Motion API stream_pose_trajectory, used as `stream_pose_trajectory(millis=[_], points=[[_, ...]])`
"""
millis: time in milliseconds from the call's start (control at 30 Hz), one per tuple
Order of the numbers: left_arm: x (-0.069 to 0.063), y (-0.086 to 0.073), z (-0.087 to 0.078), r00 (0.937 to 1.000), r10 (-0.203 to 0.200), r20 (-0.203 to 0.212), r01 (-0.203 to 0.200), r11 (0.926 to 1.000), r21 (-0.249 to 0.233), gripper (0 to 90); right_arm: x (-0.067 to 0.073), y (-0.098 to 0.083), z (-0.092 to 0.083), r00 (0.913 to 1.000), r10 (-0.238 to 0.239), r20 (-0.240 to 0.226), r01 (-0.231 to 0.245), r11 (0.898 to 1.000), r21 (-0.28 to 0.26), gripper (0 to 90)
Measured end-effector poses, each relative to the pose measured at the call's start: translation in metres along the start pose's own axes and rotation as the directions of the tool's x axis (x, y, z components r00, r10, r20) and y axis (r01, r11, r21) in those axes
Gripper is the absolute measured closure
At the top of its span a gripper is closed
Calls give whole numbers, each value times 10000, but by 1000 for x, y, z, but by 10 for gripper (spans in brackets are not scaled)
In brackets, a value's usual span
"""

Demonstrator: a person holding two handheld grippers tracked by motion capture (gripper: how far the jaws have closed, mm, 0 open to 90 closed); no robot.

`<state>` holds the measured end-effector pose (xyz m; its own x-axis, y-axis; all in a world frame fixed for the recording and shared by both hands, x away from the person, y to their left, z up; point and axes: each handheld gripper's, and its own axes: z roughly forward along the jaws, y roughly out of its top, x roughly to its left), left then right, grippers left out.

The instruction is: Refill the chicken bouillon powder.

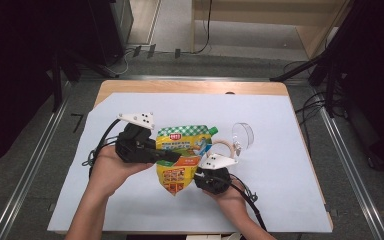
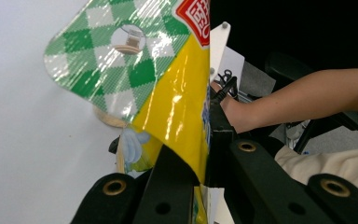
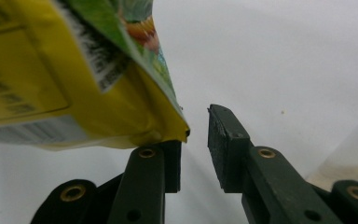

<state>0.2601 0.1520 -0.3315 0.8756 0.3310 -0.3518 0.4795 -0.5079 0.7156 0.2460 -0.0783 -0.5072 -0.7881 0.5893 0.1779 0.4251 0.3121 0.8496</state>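
Clamping pouch [image 1: 180,155], left claw [image 2: 204,175] shut on it; right claw [image 3: 194,154] view shows narrow gap, pouch corner unpinched.

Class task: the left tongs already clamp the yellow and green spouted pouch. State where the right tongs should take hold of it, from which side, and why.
Grip the flat sealed lower corner of the pouch, coming from the person's side. That thin edge already sits beside the right tongs, whose jaws are apart, while the left tongs hold the pouch's middle.
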Motion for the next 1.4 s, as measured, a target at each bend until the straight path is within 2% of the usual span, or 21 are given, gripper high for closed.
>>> stream_pose_trajectory(millis=[67,133,200,300,567,667,767,933,1033,1100,1167,1267,1400], points=[[1,0,1,10000,-90,1,90,10000,-30,900,2,0,-1,9997,-255,-19,255,9996,-89,759],[4,-1,2,9997,-252,8,252,9996,-112,900,6,-1,-3,9982,-543,-251,535,9981,-297,759],[6,-2,3,9992,-405,19,405,9990,-202,900,12,0,-3,9946,-1025,-177,1021,9945,-236,754],[6,-1,4,9982,-569,-168,564,9980,-277,898,18,-2,-2,9893,-1424,-303,1419,9897,-164,748],[4,2,16,9921,-893,-876,844,9947,-587,869,33,-3,0,9802,-1872,-645,1884,9820,121,739],[4,3,20,9878,-1100,-1106,1016,9917,-790,845,34,-3,0,9823,-1677,-839,1691,9856,96,737],[3,4,25,9865,-1045,-1258,947,9921,-820,839,35,-3,-1,9824,-1634,-902,1650,9862,106,736],[1,5,35,9836,-909,-1560,823,9948,-607,809,40,-2,-2,9803,-1583,-1180,1613,9868,162,732],[1,5,39,9833,-886,-1592,784,9945,-693,801,44,0,-3,9793,-1543,-1311,1576,9874,152,734],[1,5,41,9803,-903,-1755,789,9944,-708,789,46,0,-4,9789,-1467,-1425,1501,9886,134,739],[1,6,45,9748,-970,-2008,861,9943,-626,765,48,1,-4,9769,-1450,-1570,1476,9890,47,745],[2,6,48,9758,-1036,-1928,934,9937,-612,745,52,3,-5,9736,-1541,-1681,1566,9877,20,738],[1,6,55,9740,-1069,-1996,1006,9941,-413,704,56,4,-6,9705,-1479,-1901,1494,9887,-65,729]])
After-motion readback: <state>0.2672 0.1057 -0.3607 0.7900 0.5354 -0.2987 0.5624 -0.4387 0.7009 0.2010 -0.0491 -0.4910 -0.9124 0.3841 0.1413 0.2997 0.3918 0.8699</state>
